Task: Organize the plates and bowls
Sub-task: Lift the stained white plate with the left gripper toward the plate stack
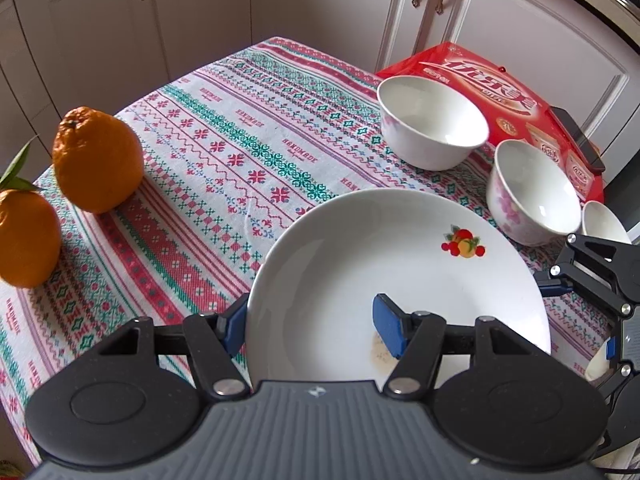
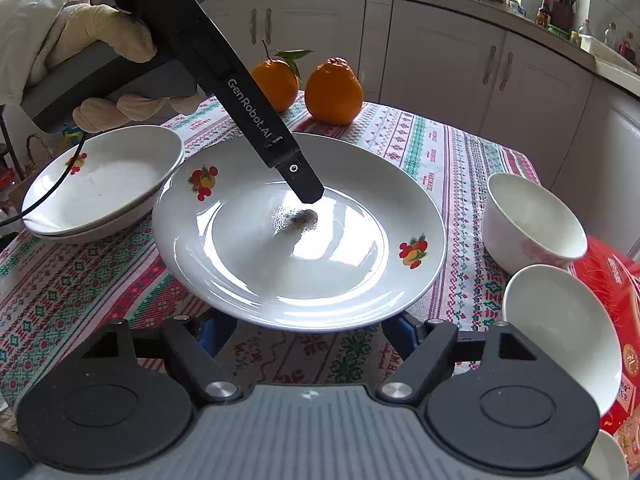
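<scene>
Gripping the plate (image 1: 360,264) rim at lower centre in my left gripper (image 1: 312,324) jaws, right gripper (image 2: 308,332) jaws released, I should keep it level toward the stacked plates (image 2: 100,184).

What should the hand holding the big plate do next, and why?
Probably carry the plate sideways and lower it onto the stacked plates beside it. The left gripper has its fingers astride the rim, and the plate looks lifted off the cloth.

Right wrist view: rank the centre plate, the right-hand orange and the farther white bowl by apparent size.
1. centre plate
2. farther white bowl
3. right-hand orange, though it sits farthest back, so true size is unsure.
</scene>
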Action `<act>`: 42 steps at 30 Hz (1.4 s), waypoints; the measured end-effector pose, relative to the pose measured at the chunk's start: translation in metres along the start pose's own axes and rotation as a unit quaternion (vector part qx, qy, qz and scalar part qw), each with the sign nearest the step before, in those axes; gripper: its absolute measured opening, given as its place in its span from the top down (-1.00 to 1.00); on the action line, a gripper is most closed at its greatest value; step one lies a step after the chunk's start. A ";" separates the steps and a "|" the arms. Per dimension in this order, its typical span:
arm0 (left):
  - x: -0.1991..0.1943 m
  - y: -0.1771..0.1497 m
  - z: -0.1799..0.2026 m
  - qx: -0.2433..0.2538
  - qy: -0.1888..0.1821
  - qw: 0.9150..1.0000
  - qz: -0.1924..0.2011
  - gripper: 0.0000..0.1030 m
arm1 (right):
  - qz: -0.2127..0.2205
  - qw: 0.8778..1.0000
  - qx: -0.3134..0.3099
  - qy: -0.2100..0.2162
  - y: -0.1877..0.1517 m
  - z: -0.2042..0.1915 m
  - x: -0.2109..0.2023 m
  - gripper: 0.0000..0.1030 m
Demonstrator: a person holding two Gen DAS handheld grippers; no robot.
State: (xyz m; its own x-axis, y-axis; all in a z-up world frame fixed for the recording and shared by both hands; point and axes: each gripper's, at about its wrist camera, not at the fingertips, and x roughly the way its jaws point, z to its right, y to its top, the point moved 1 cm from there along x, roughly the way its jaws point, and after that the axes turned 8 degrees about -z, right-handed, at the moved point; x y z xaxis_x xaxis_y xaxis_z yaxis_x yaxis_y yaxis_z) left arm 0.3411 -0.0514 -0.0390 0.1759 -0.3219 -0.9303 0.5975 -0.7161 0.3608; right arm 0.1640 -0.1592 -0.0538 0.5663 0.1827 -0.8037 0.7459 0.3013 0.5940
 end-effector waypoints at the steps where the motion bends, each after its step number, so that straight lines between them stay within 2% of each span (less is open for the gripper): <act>1: -0.003 -0.002 0.001 -0.001 0.002 1.000 0.002 -0.22 | 0.002 1.000 -0.003 0.000 0.000 -0.001 -0.002 -0.61; 12: -0.041 -0.031 0.009 -0.027 0.020 0.999 0.033 -0.22 | 0.024 0.999 -0.042 -0.001 0.003 -0.021 -0.028 -0.61; 25: -0.082 -0.091 -0.006 -0.087 0.050 0.993 0.057 -0.22 | 0.043 0.994 -0.100 0.028 0.015 -0.065 -0.039 -0.61; 42: -0.088 -0.154 -0.041 -0.173 0.060 0.981 0.062 -0.22 | 0.034 0.984 -0.162 0.066 0.036 -0.108 -0.017 -0.61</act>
State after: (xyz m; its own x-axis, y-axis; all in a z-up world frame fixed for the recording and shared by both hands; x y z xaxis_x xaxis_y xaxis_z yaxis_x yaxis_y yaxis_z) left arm 0.2655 0.1128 -0.0157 0.3428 -0.3035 -0.8890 0.7921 -0.4155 0.4472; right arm 0.1435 -0.0502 -0.0228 0.5454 0.3260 -0.7722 0.5447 0.5624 0.6222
